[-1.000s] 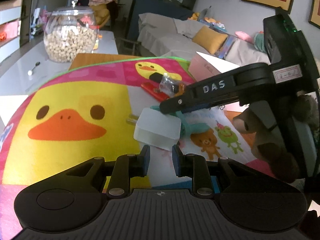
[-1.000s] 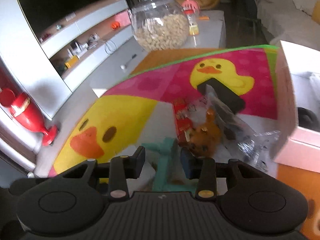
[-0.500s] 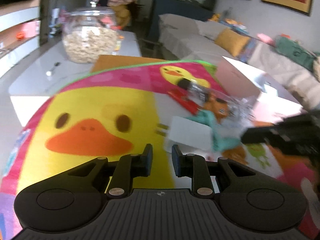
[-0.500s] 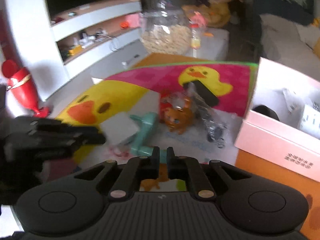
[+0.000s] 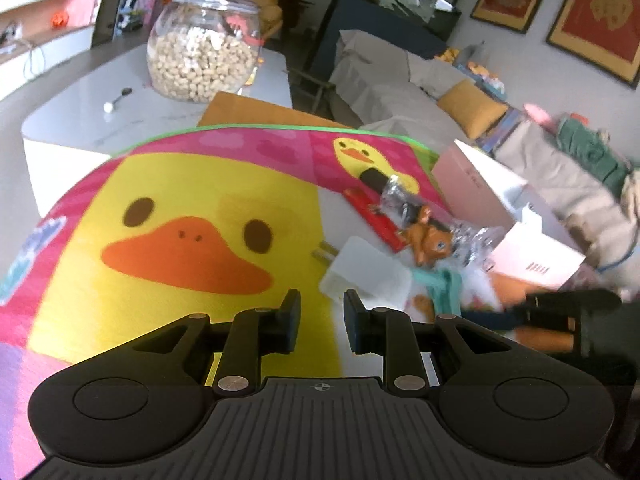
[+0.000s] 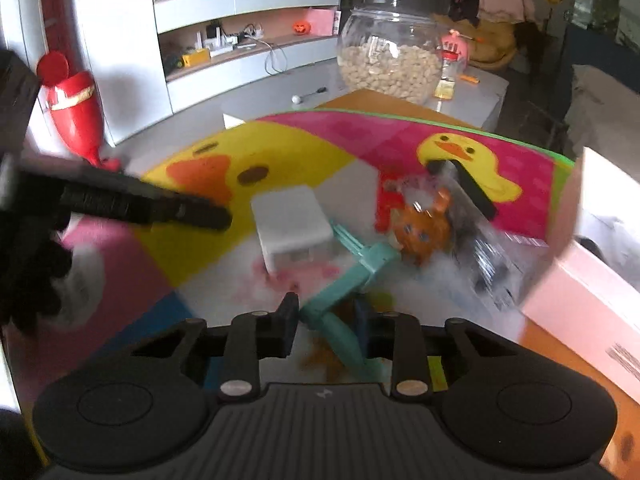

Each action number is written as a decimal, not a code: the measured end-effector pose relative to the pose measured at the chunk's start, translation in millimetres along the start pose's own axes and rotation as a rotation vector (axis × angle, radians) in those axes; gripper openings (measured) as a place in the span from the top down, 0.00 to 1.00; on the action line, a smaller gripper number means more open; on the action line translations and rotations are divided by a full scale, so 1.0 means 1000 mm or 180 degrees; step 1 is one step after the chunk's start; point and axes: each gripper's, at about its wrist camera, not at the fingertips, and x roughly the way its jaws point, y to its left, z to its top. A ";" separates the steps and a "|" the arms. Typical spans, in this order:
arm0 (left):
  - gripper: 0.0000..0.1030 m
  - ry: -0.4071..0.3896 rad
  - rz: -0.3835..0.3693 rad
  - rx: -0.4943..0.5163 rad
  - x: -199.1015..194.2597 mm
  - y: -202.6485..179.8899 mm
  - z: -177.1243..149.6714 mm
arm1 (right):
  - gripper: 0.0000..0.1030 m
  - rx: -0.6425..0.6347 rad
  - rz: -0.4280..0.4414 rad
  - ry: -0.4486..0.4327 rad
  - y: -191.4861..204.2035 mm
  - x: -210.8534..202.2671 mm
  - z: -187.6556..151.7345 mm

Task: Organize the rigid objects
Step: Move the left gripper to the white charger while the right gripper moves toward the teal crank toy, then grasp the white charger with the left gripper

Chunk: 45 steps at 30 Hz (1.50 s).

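Observation:
A white plug adapter (image 5: 370, 274) (image 6: 292, 226) lies on the duck mat (image 5: 180, 216) (image 6: 520, 168). Beside it lie a teal plastic piece (image 6: 352, 276) (image 5: 440, 286), an orange toy animal (image 6: 424, 232) (image 5: 428, 236), a clear crinkled bag (image 6: 484, 256), a red flat pack (image 5: 372, 216) and a black bar (image 6: 474, 188). My left gripper (image 5: 322, 316) is open and empty, just short of the adapter. My right gripper (image 6: 328, 326) is open, its fingers on either side of the teal piece's near end.
An open pink box (image 6: 592, 280) (image 5: 500, 216) stands at the mat's right edge. A glass jar of nuts (image 5: 202, 46) (image 6: 390, 62) stands on the white table behind. A red toy (image 6: 74, 112) stands on the floor at left.
My right gripper opened and came down over the teal piece's near end. My left gripper pulled back and swung slightly left; the adapter now lies right of its open fingers.

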 end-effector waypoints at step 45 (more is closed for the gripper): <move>0.37 -0.0019 0.0766 0.1081 0.067 -0.092 0.008 | 0.35 0.0644 -0.0475 -0.0372 -0.038 -0.049 -0.073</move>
